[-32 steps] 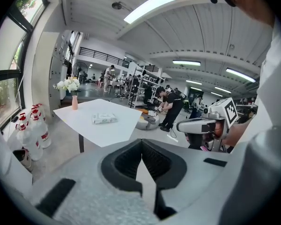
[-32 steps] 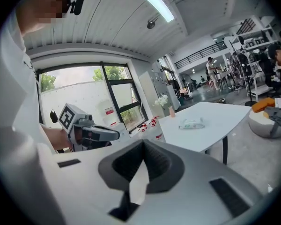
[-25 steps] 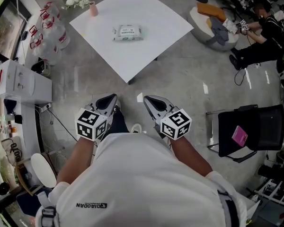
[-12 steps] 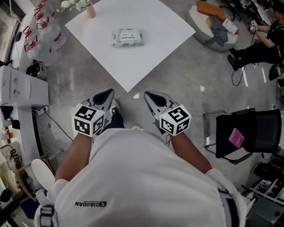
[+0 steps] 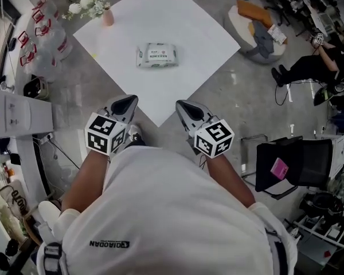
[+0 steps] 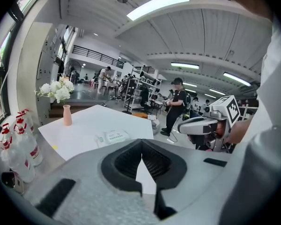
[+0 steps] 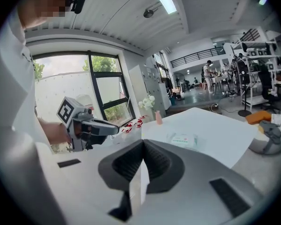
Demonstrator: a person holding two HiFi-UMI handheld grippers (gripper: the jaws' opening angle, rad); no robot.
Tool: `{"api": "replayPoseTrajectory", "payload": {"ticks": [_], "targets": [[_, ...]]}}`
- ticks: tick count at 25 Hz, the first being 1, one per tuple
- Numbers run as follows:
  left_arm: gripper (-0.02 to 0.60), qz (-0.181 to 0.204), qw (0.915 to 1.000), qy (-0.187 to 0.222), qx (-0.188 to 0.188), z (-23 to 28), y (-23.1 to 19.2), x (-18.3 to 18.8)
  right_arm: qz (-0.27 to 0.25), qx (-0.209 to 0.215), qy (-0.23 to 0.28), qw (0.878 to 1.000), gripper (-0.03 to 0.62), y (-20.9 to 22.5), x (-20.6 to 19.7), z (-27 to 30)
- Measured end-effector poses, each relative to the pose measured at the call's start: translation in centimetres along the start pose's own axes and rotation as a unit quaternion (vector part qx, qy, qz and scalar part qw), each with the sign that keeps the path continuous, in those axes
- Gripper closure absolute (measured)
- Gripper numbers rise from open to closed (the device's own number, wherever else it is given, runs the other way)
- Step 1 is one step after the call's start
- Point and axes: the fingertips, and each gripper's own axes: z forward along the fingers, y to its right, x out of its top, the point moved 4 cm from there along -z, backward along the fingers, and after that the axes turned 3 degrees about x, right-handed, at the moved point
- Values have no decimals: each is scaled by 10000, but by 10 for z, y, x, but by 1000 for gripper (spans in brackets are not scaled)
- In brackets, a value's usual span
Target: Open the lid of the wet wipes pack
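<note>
The left gripper [image 5: 126, 103] and right gripper [image 5: 184, 105] are clenched, empty; the wet wipes pack [image 5: 157, 55] lies well ahead of them. I think closed tips may only shove it along instead of opening it.

One wet wipes pack [image 5: 157, 55] is seen: a soft, pillow-shaped rectangular packet, pale grey-white with green print, crimped at both short ends. It is laid flat with the top face up on the white table [image 5: 183, 16], roughly mid-table and well in from every edge, long axis running left to right and only slightly skewed. The rectangular lid [image 5: 156, 53] is set in the middle of the top face and is seen lying flat against it, closed; the print is too small to be read.
</note>
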Motion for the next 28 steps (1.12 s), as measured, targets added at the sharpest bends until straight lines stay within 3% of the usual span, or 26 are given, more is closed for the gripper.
{"api": "replayPoseTrajectory", "payload": {"ticks": [11, 17, 22, 28], "targets": [[574, 334, 9979, -218, -516, 34, -65, 15, 176, -605, -47, 9980, 588, 28, 17, 49], [574, 317, 9969, -238, -682, 39, -71, 15, 135, -604, -128, 9980, 588, 29, 22, 63], [572, 214, 9985, -177, -476, 45, -81, 16, -38, -439, -167, 9989, 588, 41, 37, 77], [574, -99, 9998, 92, 109, 51, -83, 26, -689, 24, -474, 9965, 588, 59, 43, 83]]}}
